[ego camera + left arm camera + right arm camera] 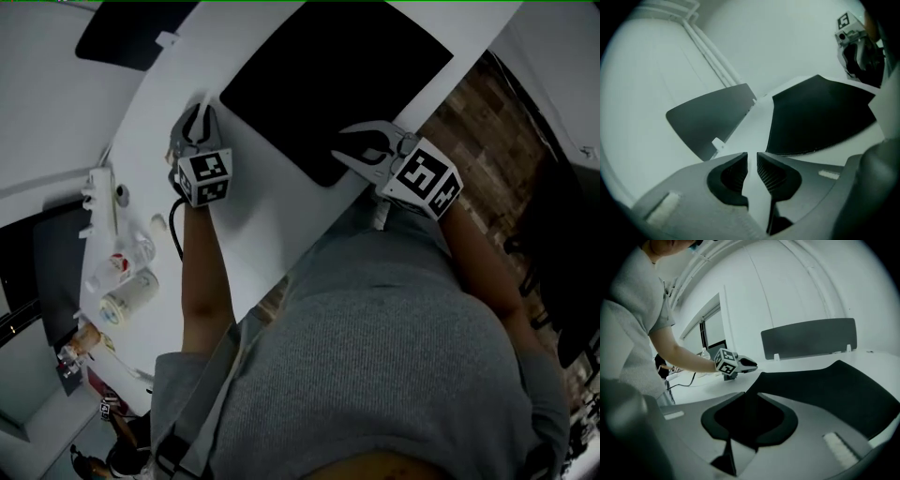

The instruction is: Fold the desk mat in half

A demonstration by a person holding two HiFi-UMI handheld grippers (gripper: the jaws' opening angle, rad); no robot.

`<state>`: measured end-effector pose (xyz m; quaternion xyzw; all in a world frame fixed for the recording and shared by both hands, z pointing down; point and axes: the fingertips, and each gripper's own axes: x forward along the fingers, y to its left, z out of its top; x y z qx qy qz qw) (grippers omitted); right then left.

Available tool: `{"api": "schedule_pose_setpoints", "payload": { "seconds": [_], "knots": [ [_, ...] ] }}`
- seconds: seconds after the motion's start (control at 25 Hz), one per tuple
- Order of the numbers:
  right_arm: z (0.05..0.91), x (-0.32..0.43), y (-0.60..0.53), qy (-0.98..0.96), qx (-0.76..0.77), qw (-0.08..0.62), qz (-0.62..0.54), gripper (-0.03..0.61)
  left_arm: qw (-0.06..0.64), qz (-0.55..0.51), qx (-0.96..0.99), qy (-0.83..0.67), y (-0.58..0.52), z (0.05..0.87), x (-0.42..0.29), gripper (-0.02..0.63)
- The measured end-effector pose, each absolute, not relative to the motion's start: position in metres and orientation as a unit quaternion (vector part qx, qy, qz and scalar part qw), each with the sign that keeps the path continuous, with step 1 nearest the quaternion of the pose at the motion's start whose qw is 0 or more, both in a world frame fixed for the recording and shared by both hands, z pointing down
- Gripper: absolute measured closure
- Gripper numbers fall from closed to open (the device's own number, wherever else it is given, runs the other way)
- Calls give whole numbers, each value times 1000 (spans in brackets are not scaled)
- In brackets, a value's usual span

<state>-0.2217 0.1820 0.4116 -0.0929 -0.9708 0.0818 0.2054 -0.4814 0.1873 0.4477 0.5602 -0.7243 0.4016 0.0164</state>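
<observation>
Small plastic bottles (pixel 129 292) cluster at lower left; I cannot tell their contents. The black round-cornered desk mat (pixel 328 75) lies flat on the white table (pixel 253 216), upper centre. My left hand-held gripper (pixel 197 117) is slightly spread and empty. My right hand-held gripper (pixel 339 143) is spread at the mat's near corner, pinching nothing.

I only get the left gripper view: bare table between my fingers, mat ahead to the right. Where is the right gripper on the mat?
Observer: Head view puts the right gripper over the desk mat's near corner, on the person's right.
Operator: Is it pinching the mat?
Observer: Its own view shows the fingers apart, dark mat visible between them, no pinch.
Operator: Anything by my left elbow?
Observer: Bottles and small clutter sit on the white surface left of that forearm.
</observation>
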Motion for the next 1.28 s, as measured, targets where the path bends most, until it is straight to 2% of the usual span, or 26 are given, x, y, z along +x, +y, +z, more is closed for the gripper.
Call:
{"api": "schedule_pose_setpoints", "payload": {
  "seconds": [0.2,0.44,0.68,0.8,1.28],
  "knots": [
    [389,-221,140,-981,-47,165,90,503,19,345,518,-783,192,412,-447,552],
    [356,-227,104,-986,-54,128,88,538,-5,277,496,-823,179,358,-387,565],
    [326,-233,83,-989,-72,94,92,549,3,194,463,-865,175,321,-366,581],
    [314,-233,75,-990,-82,79,87,549,14,119,449,-886,177,307,-355,597],
    [278,-232,69,-988,-127,24,83,577,7,73,416,-907,173,267,-313,614]
  ]
}}
